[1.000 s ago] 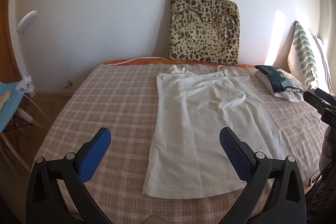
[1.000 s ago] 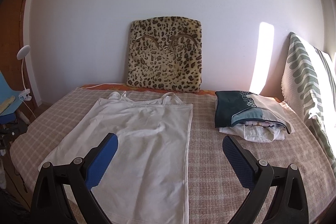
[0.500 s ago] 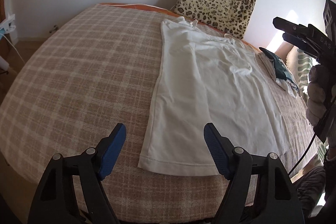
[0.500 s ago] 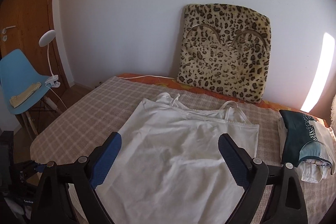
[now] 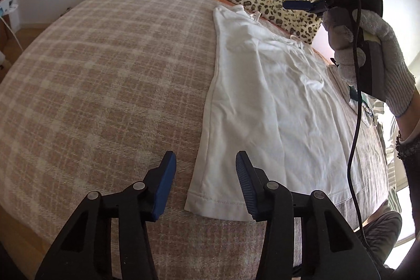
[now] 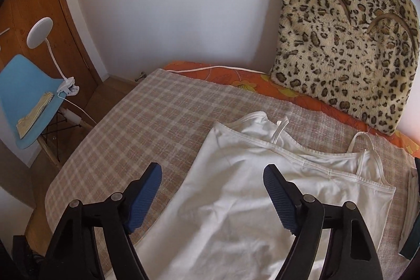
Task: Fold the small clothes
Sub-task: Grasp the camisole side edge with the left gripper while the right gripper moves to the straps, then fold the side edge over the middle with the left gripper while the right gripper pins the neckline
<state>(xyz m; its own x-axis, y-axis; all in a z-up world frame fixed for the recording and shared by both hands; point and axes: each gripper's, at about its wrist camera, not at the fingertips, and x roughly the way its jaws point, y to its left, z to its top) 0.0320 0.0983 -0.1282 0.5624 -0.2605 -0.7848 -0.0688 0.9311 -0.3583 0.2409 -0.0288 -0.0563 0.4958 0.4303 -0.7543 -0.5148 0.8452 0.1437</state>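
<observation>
Two things we can barely make out: the folded clothes (image 5: 361,99) beyond the top (image 5: 275,101) sit mostly behind our gloved right hand (image 5: 372,54), and in the right wrist view they are cut off at the frame's edge. The top lies flat on the checked bed (image 5: 105,85), straps toward the leopard cushion (image 6: 344,43). Our left gripper (image 5: 206,175) has just been closing; its fingers stand partly apart over the hem's left corner, pinching nothing yet. Our right gripper (image 6: 212,198) has been closing too; its fingers stay wide, empty, above the top's left edge near the straps.
</observation>
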